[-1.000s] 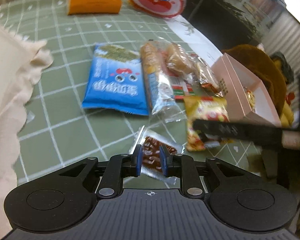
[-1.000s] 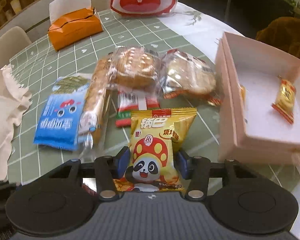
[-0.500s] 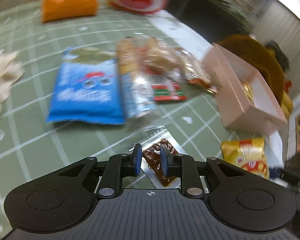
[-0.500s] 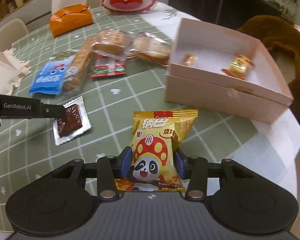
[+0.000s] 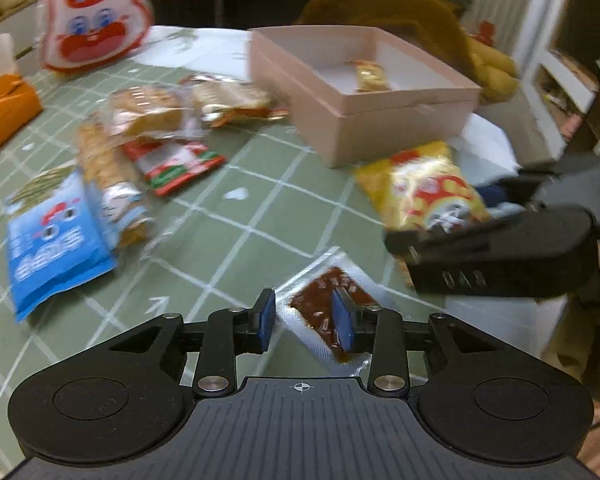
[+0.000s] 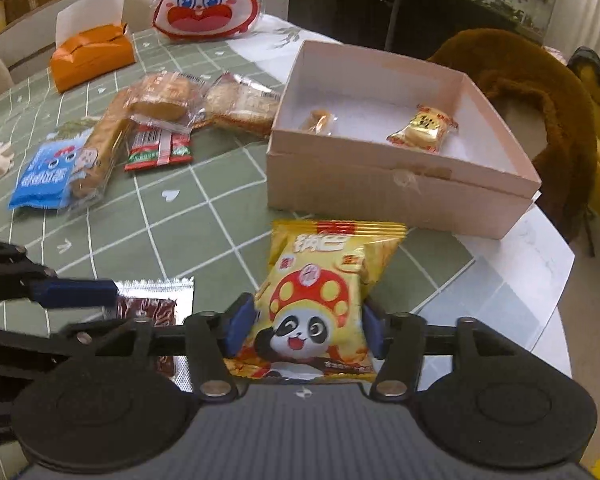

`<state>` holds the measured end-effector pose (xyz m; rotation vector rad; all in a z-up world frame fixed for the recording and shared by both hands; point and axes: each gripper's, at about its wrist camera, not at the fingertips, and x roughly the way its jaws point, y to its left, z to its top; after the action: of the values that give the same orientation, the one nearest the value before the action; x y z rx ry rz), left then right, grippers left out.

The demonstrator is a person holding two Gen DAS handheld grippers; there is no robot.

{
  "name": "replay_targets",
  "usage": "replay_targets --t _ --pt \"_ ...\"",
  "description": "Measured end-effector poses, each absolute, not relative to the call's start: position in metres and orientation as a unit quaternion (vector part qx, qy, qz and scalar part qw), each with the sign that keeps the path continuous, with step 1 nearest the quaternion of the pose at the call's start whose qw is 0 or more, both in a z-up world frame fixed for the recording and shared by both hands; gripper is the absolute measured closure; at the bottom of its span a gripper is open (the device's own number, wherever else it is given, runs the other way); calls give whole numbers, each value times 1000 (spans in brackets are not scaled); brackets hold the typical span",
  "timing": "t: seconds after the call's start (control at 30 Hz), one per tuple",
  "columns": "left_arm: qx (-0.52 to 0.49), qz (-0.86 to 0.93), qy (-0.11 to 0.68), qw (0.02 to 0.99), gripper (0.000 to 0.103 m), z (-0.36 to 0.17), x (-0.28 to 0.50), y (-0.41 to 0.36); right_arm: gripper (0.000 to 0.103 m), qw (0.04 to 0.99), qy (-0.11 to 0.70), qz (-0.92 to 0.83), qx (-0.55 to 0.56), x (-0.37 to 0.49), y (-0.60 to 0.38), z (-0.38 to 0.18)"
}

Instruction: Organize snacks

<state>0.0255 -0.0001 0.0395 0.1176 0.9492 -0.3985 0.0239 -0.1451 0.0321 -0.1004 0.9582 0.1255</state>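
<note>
A clear sachet of brown snack [image 5: 320,304] lies on the green checked tablecloth between the pads of my left gripper [image 5: 304,320]. Its jaws are opening, and the left pad stands clear of the sachet. The sachet [image 6: 148,308] also shows in the right wrist view under a left fingertip [image 6: 72,292]. A yellow panda snack bag [image 6: 312,292] rests on the table between the pads of my right gripper [image 6: 307,330], whose jaws are opening too. The bag [image 5: 424,196] lies just in front of the open pink box [image 6: 400,184], which holds two small wrapped sweets [image 6: 422,128].
Left of the box lie bread packs [image 6: 164,96], a red-green packet [image 6: 158,152] and a blue packet [image 6: 44,176]. Behind them are an orange tissue box [image 6: 92,60] and a bunny bag [image 6: 206,0]. A brown furry chair [image 6: 532,92] stands past the table's right edge.
Both grippers carried their snacks toward the pink box. Their jaws, shut on the sachet and the panda bag before, now stand wider. The left gripper has rolled.
</note>
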Motion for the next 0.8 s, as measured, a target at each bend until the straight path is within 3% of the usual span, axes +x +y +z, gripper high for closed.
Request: replay_targets --t 0.17,0.33,0.53,0.67,0.8 --pt "43 -132 461 877 66 45 27 9 26 892 449 43 -32 19 -150 29" --pt "-10 -161 474 866 66 48 18 1 26 886 462 46 -15 24 -160 29" --pt "48 -181 461 867 66 45 2 -31 26 896 441 51 14 24 -181 46" --pt "48 -169 460 870 52 41 6 -26 26 895 443 50 27 39 -188 52" --pt "37 -141 458 877 50 40 11 -11 26 883 466 42 24 62 -183 43"
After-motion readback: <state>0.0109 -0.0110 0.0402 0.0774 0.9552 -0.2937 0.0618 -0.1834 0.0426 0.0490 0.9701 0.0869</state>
